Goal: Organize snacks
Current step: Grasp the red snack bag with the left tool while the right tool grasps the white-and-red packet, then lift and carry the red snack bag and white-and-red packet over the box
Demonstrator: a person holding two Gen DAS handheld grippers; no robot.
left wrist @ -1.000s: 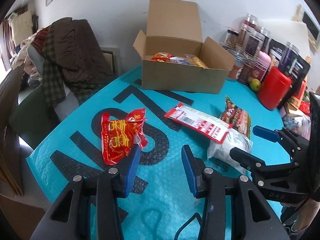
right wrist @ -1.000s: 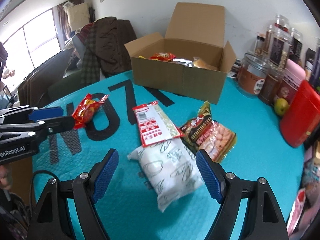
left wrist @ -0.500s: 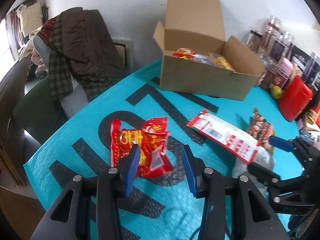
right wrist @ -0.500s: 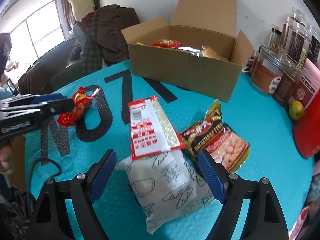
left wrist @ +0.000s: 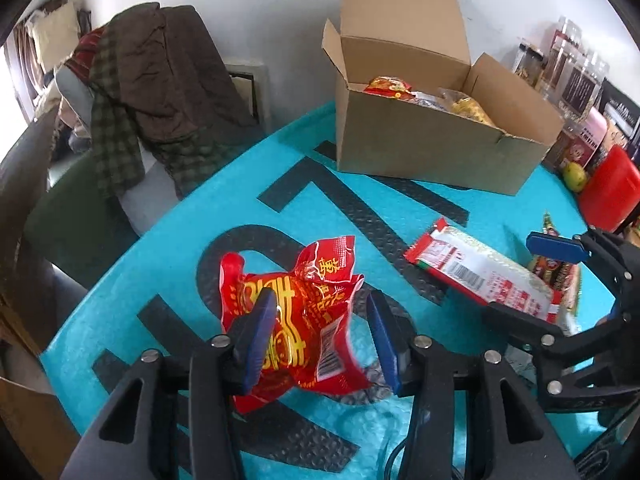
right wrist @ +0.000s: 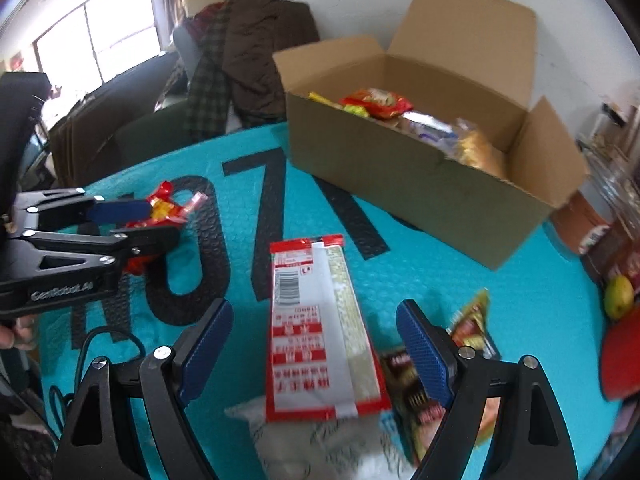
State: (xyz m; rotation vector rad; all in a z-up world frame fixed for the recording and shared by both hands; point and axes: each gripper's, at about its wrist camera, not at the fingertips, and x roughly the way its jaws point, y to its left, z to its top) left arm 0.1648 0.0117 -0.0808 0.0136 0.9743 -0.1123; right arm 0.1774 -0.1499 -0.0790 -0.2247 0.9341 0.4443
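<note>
Low in the centre of the left wrist frame, your left gripper (left wrist: 320, 336) straddles the crumpled red snack packet (left wrist: 298, 320), which lies on the teal mat (left wrist: 168, 280). The jaws have just been opening a little; the packet sits between the blue pads and appears free of the right-hand one, while contact at the left-hand pad cannot be confirmed. Yellow characters cover the packet but are too creased to read; a barcode shows at its lower right.

At the bottom centre of the right wrist frame, your right gripper (right wrist: 316, 344) stands wide open over the red-and-white flat packet (right wrist: 320, 328), touching nothing. That packet carries a barcode and red printed lines, unreadable here. It overlaps a white bag (right wrist: 320, 444), blurred and cut off by the lower edge, and a dark snack bag (right wrist: 460, 364) partly hidden behind the right-hand finger.

In the upper right, the open cardboard box (right wrist: 404, 184) holds several packets. Large black characters on the mat include "7". "GenRobot.AI" is printed on the left gripper's body at middle left.
</note>
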